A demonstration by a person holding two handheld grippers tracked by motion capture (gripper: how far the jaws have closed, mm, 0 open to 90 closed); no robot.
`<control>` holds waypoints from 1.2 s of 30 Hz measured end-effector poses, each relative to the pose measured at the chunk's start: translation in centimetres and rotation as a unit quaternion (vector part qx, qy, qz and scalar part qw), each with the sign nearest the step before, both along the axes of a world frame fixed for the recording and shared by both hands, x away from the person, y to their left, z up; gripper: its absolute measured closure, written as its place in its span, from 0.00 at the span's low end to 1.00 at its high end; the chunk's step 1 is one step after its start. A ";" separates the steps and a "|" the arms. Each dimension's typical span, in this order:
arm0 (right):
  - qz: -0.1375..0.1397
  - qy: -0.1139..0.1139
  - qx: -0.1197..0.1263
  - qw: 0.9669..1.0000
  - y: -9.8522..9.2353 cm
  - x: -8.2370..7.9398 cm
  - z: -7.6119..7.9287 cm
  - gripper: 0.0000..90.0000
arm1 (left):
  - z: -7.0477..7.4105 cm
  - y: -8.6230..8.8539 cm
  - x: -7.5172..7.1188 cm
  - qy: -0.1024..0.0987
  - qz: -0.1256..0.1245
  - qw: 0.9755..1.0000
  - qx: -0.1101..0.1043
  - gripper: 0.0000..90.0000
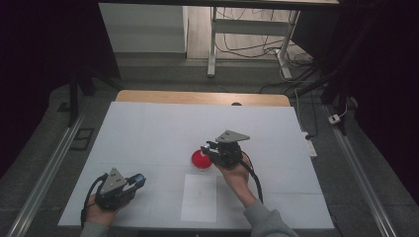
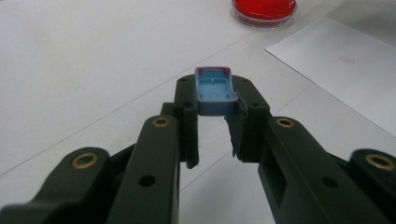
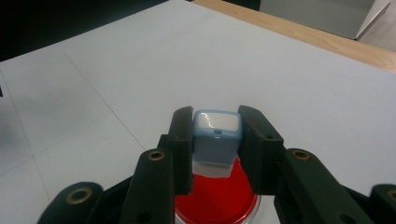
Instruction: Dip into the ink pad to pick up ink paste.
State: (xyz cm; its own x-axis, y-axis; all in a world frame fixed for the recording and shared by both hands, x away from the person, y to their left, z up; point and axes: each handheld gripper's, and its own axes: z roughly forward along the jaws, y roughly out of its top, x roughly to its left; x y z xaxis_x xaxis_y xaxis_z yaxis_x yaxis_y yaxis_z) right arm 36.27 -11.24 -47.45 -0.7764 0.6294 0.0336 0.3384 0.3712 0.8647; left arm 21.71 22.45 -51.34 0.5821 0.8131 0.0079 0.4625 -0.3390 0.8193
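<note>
Gripping now: right hand-held gripper (image 3: 215,140) clamps a pale blue block (image 3: 216,135) above the red dish (image 3: 215,198)
Left hand-held gripper (image 2: 215,105): pinching a blue cap (image 2: 215,91), near side of the dish

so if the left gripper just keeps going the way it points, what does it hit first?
Likely the red dish. The left gripper, shut on a blue cap, points across bare white table towards it; the white paper sheet lies off to one side.

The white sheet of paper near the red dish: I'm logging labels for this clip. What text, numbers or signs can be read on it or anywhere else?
No legible text anywhere.
White sheet of paper: one faint small reddish rectangular mark, too small and blurred to read.
Red dish: no lettering visible.
Blue cap in the left gripper: none.
Blue-and-white stamp in the right gripper: none.
</note>
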 end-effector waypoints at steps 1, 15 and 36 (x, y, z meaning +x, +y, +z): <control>0.000 0.001 -0.001 1.000 0.0 0.0 -0.1 0.74 | 0.0 0.0 0.0 0.000 0.000 1.000 0.000 0.82; 0.004 0.014 -0.023 1.000 0.8 0.7 -1.1 0.74 | 0.0 0.0 0.0 0.002 -0.001 1.000 0.000 0.82; 0.004 0.015 -0.054 0.998 1.4 1.1 -2.4 0.74 | -0.1 0.0 0.1 0.002 -0.001 1.000 -0.001 0.82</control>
